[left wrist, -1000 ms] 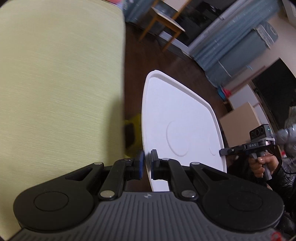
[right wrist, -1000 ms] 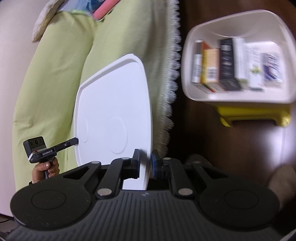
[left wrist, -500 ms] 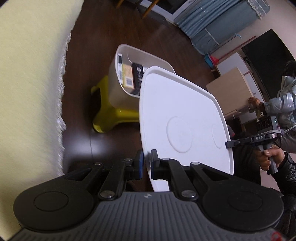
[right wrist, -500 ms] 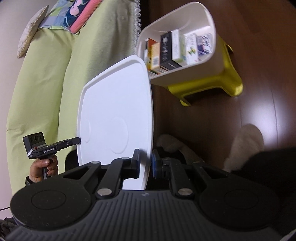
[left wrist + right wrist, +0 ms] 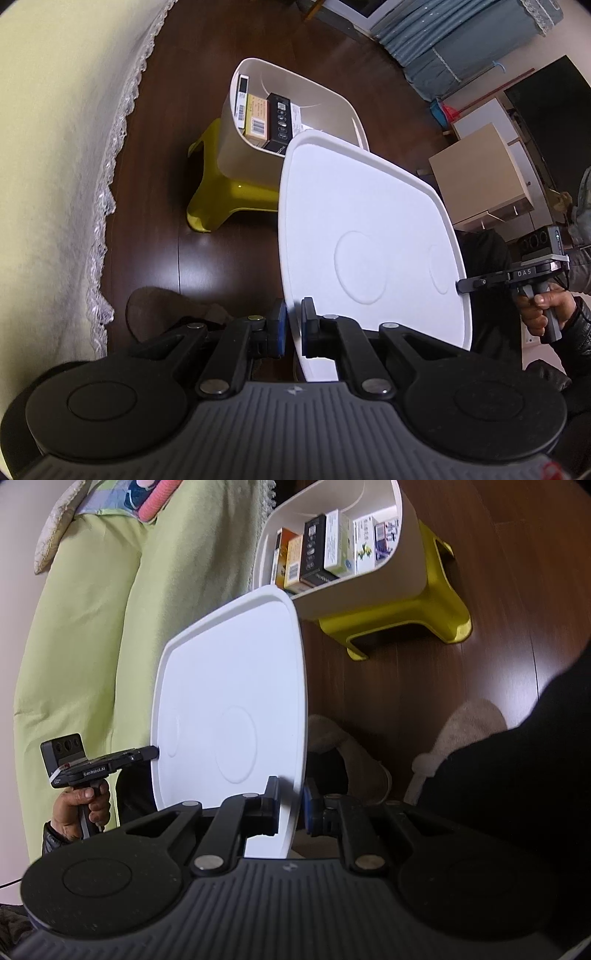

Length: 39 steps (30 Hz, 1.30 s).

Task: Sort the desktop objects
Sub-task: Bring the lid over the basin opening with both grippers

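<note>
Dark brown wooden plank floor (image 5: 207, 258) underfoot. Pale green fabric sofa cover (image 5: 92, 635) with white lace trim (image 5: 110, 192) alongside. Light wooden cabinet (image 5: 480, 173) and blue-grey curtains (image 5: 461, 40) beyond.

Home: sofa (image 5: 85, 635), slippers (image 5: 476, 720).

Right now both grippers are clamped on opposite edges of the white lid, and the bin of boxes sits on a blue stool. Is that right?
Not quite: the stool under the bin is yellow, not blue, as the right wrist view shows. The rest holds: the left gripper and right gripper are clamped on opposite edges of the white lid.
</note>
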Tool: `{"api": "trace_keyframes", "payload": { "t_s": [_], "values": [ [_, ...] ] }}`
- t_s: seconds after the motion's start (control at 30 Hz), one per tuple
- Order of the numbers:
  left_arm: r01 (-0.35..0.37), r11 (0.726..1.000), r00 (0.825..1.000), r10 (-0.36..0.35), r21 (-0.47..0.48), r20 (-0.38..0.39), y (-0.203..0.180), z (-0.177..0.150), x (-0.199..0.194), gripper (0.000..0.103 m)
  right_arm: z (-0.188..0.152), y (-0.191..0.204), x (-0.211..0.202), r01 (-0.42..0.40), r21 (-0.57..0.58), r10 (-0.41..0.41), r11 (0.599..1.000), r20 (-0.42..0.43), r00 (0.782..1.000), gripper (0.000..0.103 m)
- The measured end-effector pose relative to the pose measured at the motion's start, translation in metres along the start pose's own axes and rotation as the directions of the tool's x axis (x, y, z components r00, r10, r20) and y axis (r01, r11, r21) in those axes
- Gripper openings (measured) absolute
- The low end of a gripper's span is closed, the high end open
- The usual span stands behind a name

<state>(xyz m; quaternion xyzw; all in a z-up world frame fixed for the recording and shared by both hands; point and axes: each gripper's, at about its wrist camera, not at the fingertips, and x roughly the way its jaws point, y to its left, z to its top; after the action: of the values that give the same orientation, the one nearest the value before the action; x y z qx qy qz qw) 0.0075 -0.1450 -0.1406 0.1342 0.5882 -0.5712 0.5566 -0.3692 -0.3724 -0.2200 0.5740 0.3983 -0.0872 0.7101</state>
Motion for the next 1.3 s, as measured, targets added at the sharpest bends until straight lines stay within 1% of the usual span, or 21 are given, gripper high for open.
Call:
{"api": "trace_keyframes", "payload": {
  "t_s": [0.1,0.23,0.4,0.6,1.3],
  "values": [
    [-0.006,1.000,1.000,0.006,0.004,-0.010,0.002,-0.003,0.002,0.005,-0.003,-0.001,0.005,0.005,-0.001,-0.005,1.000,-0.012,1.000,0.012],
    [-0.003,1.000,1.000,0.003,0.011,-0.018,0.006,-0.006,0.001,0.005,-0.007,-0.003,0.006,0.010,0.005,-0.010,1.000,-0.005,1.000,0.012],
    [0.007,1.000,1.000,-0.007,0.005,-0.003,0.011,-0.012,0.000,0.005,-0.007,0.001,0.005,0.019,0.004,-0.019,1.000,-0.007,1.000,0.012],
    [0.000,1.000,1.000,0.000,0.001,0.007,0.012,-0.019,-0.002,0.005,-0.003,0.001,0.005,0.023,-0.002,-0.023,1.000,-0.016,1.000,0.012],
    [-0.006,1.000,1.000,0.006,0.003,0.023,0.013,-0.016,-0.001,0.005,0.001,0.003,0.006,0.031,-0.010,-0.031,0.999,-0.017,0.999,0.012]
  ]
}}
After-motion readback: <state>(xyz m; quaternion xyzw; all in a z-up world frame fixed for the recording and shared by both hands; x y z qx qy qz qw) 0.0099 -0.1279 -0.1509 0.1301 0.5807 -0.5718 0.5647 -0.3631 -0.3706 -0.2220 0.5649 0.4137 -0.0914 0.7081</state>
